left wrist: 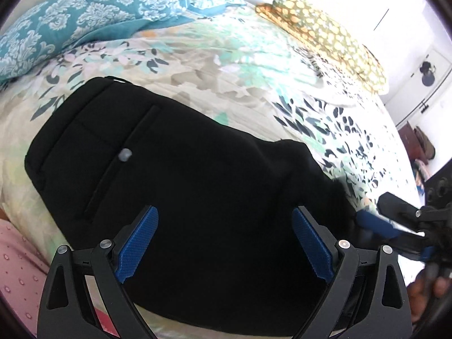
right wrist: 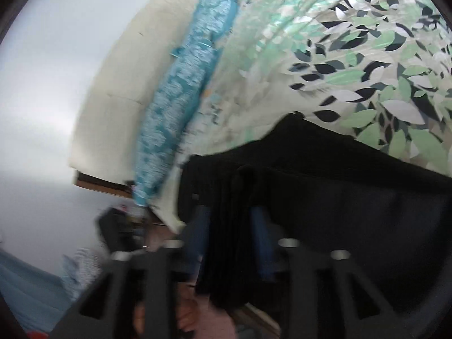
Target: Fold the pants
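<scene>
Leaf-printed bedding covers the bed (left wrist: pixel 254 79), and the black pants (left wrist: pixel 183 183) lie on it folded into a broad block, waistband end toward the teal patterned pillow (left wrist: pixel 84 19) at the head of the bed. From the left wrist view, the left tongs (left wrist: pixel 224 245) hang just over the near part of the pants, their blue pads spread wide apart with nothing between them. A pale button (left wrist: pixel 125 154) shows beside the back pocket seam. A yellow-spotted folded cloth (left wrist: pixel 325 36) lies at the far edge of the bed, well apart from the pants. At the right side of this view the right tongs (left wrist: pixel 375 223) reach the pants' edge, and part of a hand shows below them. From the right wrist view, which is blurred, the right tongs (right wrist: pixel 230 234) are clenched on a hanging bunch of black fabric from the pants (right wrist: pixel 353 197), the cloth pinched between the two blue pads and draping down past them. Beyond lie the bed's leafy cover (right wrist: pixel 353 70), the same teal pillow (right wrist: pixel 180 96) seen on edge, and a cream headboard (right wrist: pixel 127 84) against a pale wall.
</scene>
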The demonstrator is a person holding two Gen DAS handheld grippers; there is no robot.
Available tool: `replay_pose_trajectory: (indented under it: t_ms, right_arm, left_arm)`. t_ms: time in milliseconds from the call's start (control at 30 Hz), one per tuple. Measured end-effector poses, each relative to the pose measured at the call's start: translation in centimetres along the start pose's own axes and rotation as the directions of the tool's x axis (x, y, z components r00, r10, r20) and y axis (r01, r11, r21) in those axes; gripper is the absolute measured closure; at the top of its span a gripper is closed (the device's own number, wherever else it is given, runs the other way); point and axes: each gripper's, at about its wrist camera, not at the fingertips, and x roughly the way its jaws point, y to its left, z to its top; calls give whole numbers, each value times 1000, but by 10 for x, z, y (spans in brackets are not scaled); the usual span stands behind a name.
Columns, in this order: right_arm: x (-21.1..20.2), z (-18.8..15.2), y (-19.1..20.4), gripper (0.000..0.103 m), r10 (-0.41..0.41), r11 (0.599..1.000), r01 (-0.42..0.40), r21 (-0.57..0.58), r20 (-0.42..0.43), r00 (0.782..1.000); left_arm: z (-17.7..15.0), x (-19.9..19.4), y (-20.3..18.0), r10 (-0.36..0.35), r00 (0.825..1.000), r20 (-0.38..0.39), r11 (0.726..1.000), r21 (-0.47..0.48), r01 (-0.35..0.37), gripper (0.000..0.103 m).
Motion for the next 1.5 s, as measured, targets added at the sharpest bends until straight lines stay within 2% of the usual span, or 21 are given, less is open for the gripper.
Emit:
replay_pose_trajectory:
  t_ms: [67, 133, 233, 267, 333, 400, 500, 600, 667, 733, 767, 800, 833, 933, 1033, 1100, 1200, 1267, 1333, 1400, 1500]
  right_arm:
    - [-32, -3, -8, 26, -8, 999, 10, -31, 70, 998]
    - [-64, -9, -18, 26, -58, 996, 66, -65, 113, 992]
    - [-123, -31, -44, 23, -161, 980, 179, -89, 178, 971]
    - [-139, -39, -51, 22, -193, 974, 213, -82, 196, 961]
    - [-169, -60, -68, 22, -237, 965, 257, -58, 228, 944]
    - [-195, -84, -81, 22, -265, 959, 282, -26, 273, 925]
    - [-225, -117, -94, 22, -293, 952, 306, 15, 334, 896]
    - [-237, -128, -98, 22, -325, 942, 334, 40, 365, 872]
    - [-241, -126, -95, 22, -341, 933, 358, 26, 377, 861]
    - [-242, -124, -92, 21, -368, 916, 400, -5, 385, 846]
    - [-240, -123, -91, 21, -383, 906, 423, -21, 385, 840]
    - [-237, -121, -89, 21, -393, 899, 437, -33, 381, 837]
    - [-233, -121, -90, 21, -399, 894, 446, -40, 377, 836]
    - [-230, -123, -88, 21, -400, 888, 454, -72, 367, 840]
    - [-217, -122, -79, 21, -358, 891, 427, -152, 342, 869]
    - [-200, -121, -76, 20, -336, 891, 404, -207, 297, 894]
    - [-160, -120, -84, 19, -354, 893, 379, -241, 143, 924]
    - [-142, -120, -92, 19, -413, 877, 420, -234, 83, 907]
    - [-144, -119, -88, 19, -392, 882, 406, -239, 107, 914]
    - [-153, -119, -85, 19, -364, 890, 389, -237, 141, 920]
    - [-165, -120, -87, 19, -373, 890, 409, -202, 195, 907]
  left_arm:
    - [-1, -7, 1, -34, 999, 0, 999, 1, 34, 7]
    - [-3, -13, -5, -102, 995, -6, 994, 26, 102, 7]
    - [-12, -16, -32, -181, 983, -36, 969, 164, 184, 8]
    - [-16, -15, -44, -181, 983, -41, 956, 227, 186, 8]
    - [-27, -10, -68, -152, 987, -50, 922, 352, 159, 24]
    - [-35, 5, -84, -123, 988, -94, 896, 417, 151, 32]
    - [-40, 24, -89, -86, 987, -135, 895, 424, 136, 33]
    - [-43, 36, -92, -70, 986, -154, 893, 430, 131, 33]
    - [-44, 43, -93, -59, 983, -172, 892, 433, 130, 42]
    - [-46, 51, -90, -36, 978, -208, 900, 419, 122, 73]
    - [-46, 53, -89, -21, 979, -201, 903, 416, 105, 78]
    - [-45, 51, -89, -11, 982, -186, 907, 413, 89, 89]
    - [-42, 48, -88, -13, 984, -179, 913, 399, 85, 94]
    - [-36, 30, -82, -25, 991, -128, 920, 384, 73, 97]
    - [-35, 24, -73, 1, 994, -107, 925, 379, 39, 99]
    - [-34, 32, -68, 57, 993, -107, 923, 385, -12, 99]
    - [-28, 43, -63, 40, 989, -143, 939, 343, 12, 98]
    - [-23, 37, -56, 5, 991, -137, 954, 296, 36, 89]
    - [-17, 29, -48, -37, 992, -124, 966, 248, 67, 45]
    - [-16, 23, -44, -75, 990, -117, 966, 240, 101, 34]
    - [-20, 35, -56, -83, 980, -178, 946, 296, 133, 33]
